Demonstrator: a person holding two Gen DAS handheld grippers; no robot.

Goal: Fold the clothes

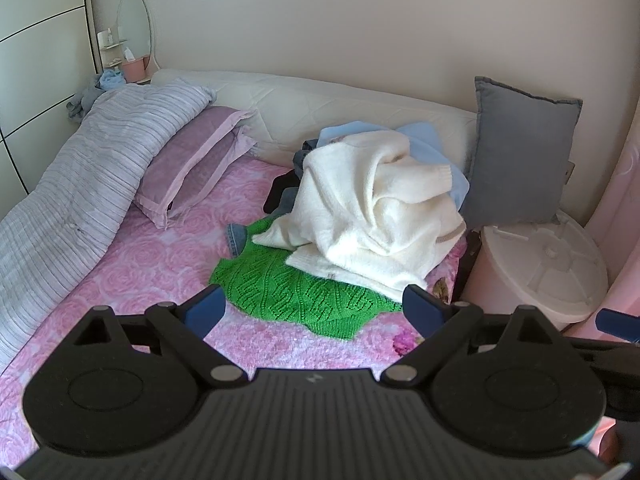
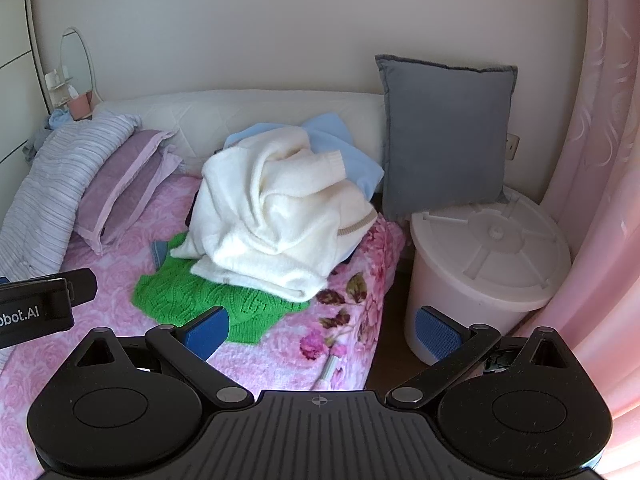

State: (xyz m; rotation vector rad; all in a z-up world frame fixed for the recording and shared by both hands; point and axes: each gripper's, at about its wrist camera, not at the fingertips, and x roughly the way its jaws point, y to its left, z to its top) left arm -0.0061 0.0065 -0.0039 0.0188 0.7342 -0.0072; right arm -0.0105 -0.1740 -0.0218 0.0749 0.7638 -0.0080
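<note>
clothes pile: one heap, centre of both views, on the pink rose-print bedspread (image 1: 132,280) near the headboard.
cream sweater (image 1: 360,208): one, fluffy knit, crumpled on top of the heap, ribbed cuff hanging right; covers most of what lies under it.
green knit (image 1: 296,296): one, open lace-pattern weave, spread flat below the sweater, its near edge closest to both grippers.
light blue garment (image 1: 424,140): soft, smooth, behind and under the sweater, against the headboard.
denim (image 1: 236,238): one corner shows at the left of the green knit; dark pieces behind it, count unclear.
left gripper (image 1: 316,312): lower centre of the left wrist view, blue pads spread wide, nothing between them, above the bedspread just short of the green knit.
right gripper (image 2: 320,332): lower centre of the right wrist view, jaws wide apart, holding nothing; left pad over the green knit's edge, right pad in front of the bin.
bin (image 2: 480,276): one, pale pink plastic, round ribbed white lid, lower right beside the bed.
grey cushion (image 2: 444,136): one, square, upright against the wall, resting on the bin lid.
pillow (image 1: 192,160): one, mauve with paler flange, left of the heap.
quilt (image 1: 80,184): one, grey-lilac striped, bunched along the left.
headboard (image 1: 320,108): white, quilted, padded.
mirror (image 1: 134,26): one, oval, upper left.
curtain (image 2: 600,160): pink, right edge.
</note>
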